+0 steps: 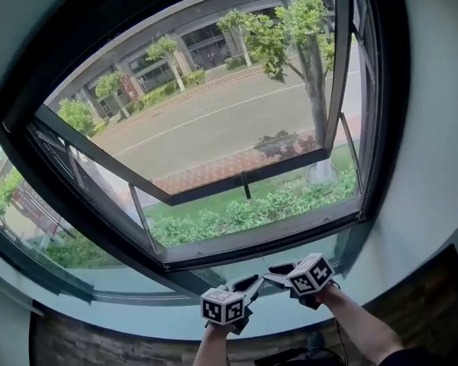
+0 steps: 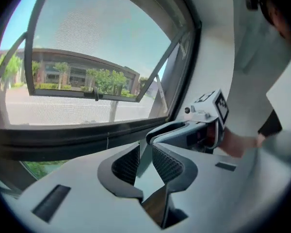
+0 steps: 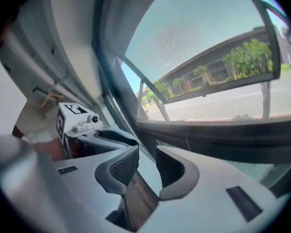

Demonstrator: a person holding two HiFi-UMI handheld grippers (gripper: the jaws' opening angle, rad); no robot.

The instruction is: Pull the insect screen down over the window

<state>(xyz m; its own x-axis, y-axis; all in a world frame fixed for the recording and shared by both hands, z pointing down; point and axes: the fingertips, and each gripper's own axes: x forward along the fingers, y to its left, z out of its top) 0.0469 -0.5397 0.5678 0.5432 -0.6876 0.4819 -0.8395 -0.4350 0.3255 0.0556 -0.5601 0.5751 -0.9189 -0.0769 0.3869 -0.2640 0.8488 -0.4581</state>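
A fine mesh, the insect screen (image 2: 87, 28) (image 3: 199, 28), covers the window glass in both gripper views. It ends at a dark horizontal bar (image 2: 63, 140) (image 3: 223, 140), from which a thin cord (image 2: 107, 141) hangs. In the head view the mesh cannot be made out. My left gripper (image 1: 253, 284) (image 2: 144, 152) is low in front of the sill, its jaws narrowly apart with nothing between them. Close to its right, my right gripper (image 1: 273, 274) (image 3: 146, 154) is open and empty. Each gripper shows in the other's view, the right gripper (image 2: 194, 130) and the left gripper (image 3: 102, 135).
The window's dark frame (image 1: 374, 128) holds a sash (image 1: 244, 185) tilted outward over a street and trees. A pale sill (image 1: 137, 296) runs beneath it. A white wall (image 1: 435, 166) is on the right, with dark flooring (image 1: 427, 303) below. The person's forearms reach in from the bottom edge.
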